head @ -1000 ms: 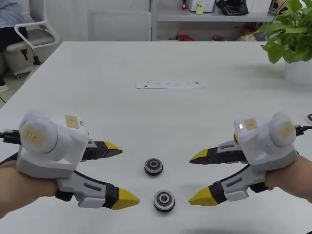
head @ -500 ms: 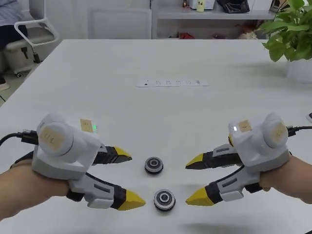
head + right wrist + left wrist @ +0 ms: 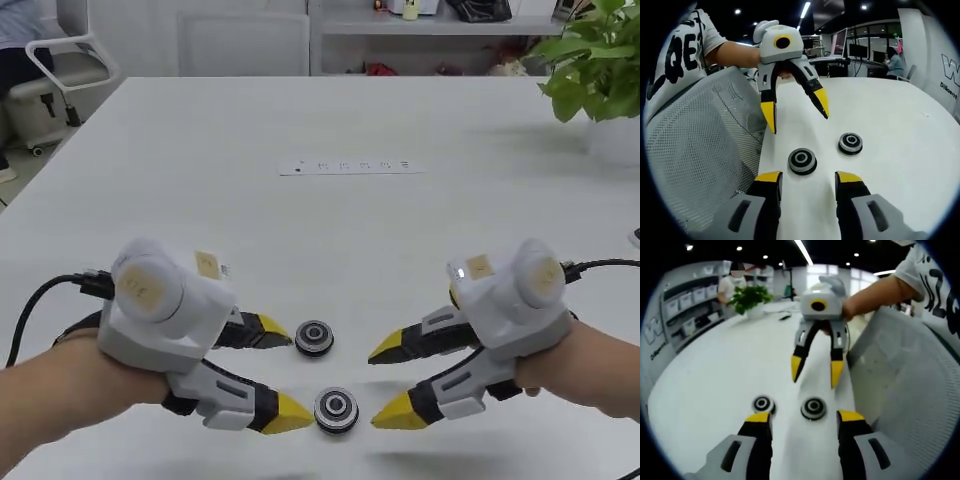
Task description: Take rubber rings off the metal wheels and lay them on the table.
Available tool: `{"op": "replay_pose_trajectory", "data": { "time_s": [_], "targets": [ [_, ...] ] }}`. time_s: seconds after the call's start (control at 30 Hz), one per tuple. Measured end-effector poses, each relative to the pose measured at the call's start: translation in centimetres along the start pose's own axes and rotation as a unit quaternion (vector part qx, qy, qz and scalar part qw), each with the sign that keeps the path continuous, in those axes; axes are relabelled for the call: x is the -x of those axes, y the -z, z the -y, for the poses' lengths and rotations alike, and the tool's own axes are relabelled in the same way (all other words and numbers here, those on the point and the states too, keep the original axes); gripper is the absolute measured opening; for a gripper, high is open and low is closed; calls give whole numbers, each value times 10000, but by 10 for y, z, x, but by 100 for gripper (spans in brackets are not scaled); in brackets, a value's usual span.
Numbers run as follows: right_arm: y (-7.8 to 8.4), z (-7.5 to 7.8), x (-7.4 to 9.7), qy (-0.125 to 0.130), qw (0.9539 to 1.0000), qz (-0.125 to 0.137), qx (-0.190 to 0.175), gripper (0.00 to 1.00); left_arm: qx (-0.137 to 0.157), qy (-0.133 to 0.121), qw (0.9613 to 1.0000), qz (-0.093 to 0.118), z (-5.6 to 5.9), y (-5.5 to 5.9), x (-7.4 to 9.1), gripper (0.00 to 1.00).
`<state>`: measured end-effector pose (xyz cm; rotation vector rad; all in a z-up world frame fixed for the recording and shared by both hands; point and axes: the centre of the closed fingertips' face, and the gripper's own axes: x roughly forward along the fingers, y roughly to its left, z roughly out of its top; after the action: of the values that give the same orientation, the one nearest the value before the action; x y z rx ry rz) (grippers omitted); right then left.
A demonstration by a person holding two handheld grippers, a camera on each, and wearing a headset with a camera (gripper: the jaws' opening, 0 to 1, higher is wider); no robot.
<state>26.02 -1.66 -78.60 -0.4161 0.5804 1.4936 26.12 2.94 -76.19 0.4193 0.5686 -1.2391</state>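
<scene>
The white table [image 3: 200, 180] has a smooth, matt top. 2 small round wheels lie flat on it, well apart from the table edges and near each other. Each one is a thick disc with a dark outer band around a bright metal hub. The near wheel [image 3: 336, 410] [image 3: 813, 408] [image 3: 802, 160] is closer to the person, and the far wheel [image 3: 314, 338] [image 3: 763, 404] [image 3: 850, 143] is just behind it.

The left gripper [image 3: 282, 368] [image 3: 805, 417] [image 3: 796, 111] has a white plastic body and black, pointed jaws with yellow tips. Its jaws are spread wide and hold nothing. One tip is just beside the far wheel; I cannot tell if they touch. The right gripper [image 3: 385, 383] [image 3: 816, 370] [image 3: 808, 176] has the same form, and its jaws are also spread and hold nothing. The 2 grippers face each other, and the near wheel lies between their closer tips.

Further on the table there is a flat white strip [image 3: 352, 168] with small marks. A green leafy plant [image 3: 595, 60] stands at the far right corner. A grey mesh surface [image 3: 905, 380] shows at the table edge in both gripper views.
</scene>
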Motion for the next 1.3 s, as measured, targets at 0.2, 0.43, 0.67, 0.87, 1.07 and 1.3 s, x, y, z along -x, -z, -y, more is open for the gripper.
{"op": "replay_pose_trajectory", "data": {
  "time_s": [0.2, 0.43, 0.67, 0.87, 1.07, 1.3],
  "targets": [
    [1, -1, -4, -81, 10000, -30, 3, 38, -13, 119, 9999, -77, 2, 2, -6, 46],
    [0, -1, -8, -158, 9999, -62, 28, 36, 7, 243, 9996, -129, 7, 1, -13, 40],
    [0, 0, -10, -179, 9998, -85, 22, 35, -46, 400, 9989, -247, 13, 3, -23, 35],
    [1, -1, -11, -195, 9998, -75, -14, 35, -71, 459, 9985, -281, 16, 2, -28, 31],
    [3, -3, -11, -237, 9997, -100, -22, 35, -139, 502, 9980, -354, 20, 5, -33, 26],
    [5, -4, -12, -262, 9996, -125, -40, 34, -167, 469, 9978, -435, 20, 8, -38, 22]
  ]
}}
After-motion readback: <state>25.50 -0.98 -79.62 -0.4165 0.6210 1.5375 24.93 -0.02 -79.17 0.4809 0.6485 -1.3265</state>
